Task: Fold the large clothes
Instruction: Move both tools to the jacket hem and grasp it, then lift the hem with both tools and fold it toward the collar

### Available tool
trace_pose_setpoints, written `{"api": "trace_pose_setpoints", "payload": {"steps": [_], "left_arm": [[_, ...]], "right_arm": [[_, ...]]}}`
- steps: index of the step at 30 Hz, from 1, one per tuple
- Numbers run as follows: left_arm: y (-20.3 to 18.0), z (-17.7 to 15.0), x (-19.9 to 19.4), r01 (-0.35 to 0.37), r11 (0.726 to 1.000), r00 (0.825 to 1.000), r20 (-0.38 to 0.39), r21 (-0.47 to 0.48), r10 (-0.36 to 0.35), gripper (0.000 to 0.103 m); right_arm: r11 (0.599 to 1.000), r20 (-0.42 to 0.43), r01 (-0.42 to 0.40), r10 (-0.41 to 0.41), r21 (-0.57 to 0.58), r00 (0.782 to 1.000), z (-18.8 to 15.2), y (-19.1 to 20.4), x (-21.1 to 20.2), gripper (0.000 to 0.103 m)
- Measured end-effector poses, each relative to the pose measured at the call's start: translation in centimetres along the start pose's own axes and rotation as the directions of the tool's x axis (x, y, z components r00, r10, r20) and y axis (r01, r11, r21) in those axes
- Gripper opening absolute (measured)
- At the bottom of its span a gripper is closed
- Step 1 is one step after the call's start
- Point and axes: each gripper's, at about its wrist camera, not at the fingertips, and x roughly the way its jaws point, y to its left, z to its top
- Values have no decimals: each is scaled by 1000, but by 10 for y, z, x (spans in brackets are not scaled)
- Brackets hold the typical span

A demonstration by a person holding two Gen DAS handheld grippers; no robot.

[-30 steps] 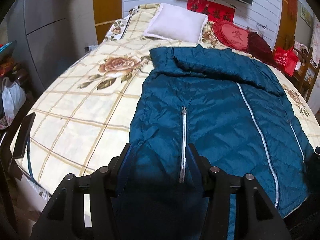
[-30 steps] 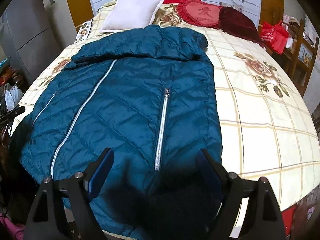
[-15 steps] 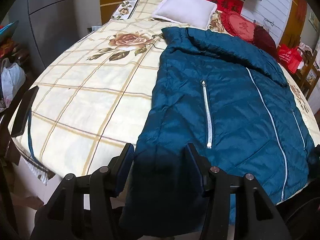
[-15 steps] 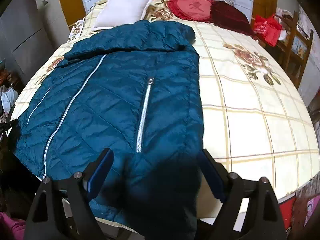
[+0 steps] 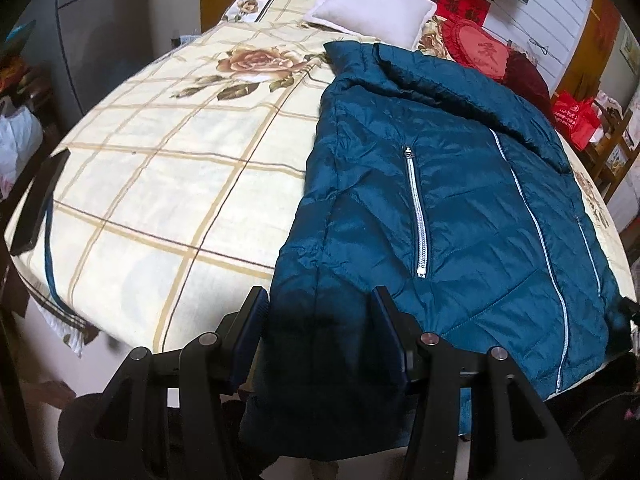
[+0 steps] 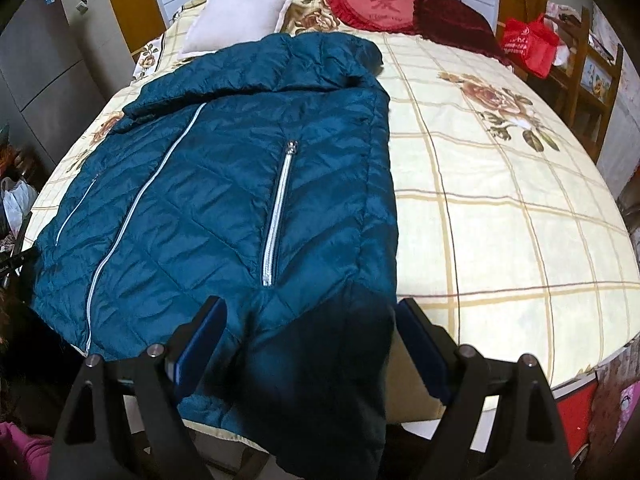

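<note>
A teal quilted jacket (image 5: 440,184) lies front-up on the bed, silver zippers showing, its hem hanging over the near edge. In the left wrist view my left gripper (image 5: 320,320) stands open over the jacket's left hem corner; shadowed fabric lies between its fingers, and the pads are not pressing on it. In the right wrist view the jacket (image 6: 224,200) fills the left half. My right gripper (image 6: 310,332) is open wide over the right hem corner, the jacket's side edge running down between its fingers.
The bed has a cream checked cover (image 5: 180,160) with rose prints. A white pillow (image 6: 240,12) and red cushions (image 6: 376,6) lie at the head. A red bag (image 6: 528,46) and a wooden chair (image 6: 592,88) stand right of the bed. A grey cabinet (image 5: 100,32) stands left.
My left gripper has shifted left, from over the pocket zipper to the jacket's left hem corner. My right gripper has shifted slightly right toward the other corner. Both stayed open.
</note>
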Motion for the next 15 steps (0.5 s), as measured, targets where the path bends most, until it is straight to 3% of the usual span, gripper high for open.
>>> {"api": "trace_pose_setpoints", "payload": {"steps": [9, 13, 15], "left_arm": [[26, -1, 3, 113, 987, 993, -32, -117, -117, 69], [17, -6, 11, 140, 986, 986, -84, -88, -147, 69], [11, -7, 13, 124, 990, 988, -89, -60, -129, 69]], "right_arm": [[999, -53, -43, 44, 23, 998, -9, -6, 7, 90], [998, -90, -59, 59, -1, 994, -15, -2, 17, 91], [997, -102, -77, 76, -1, 992, -17, 1, 19, 91]]}}
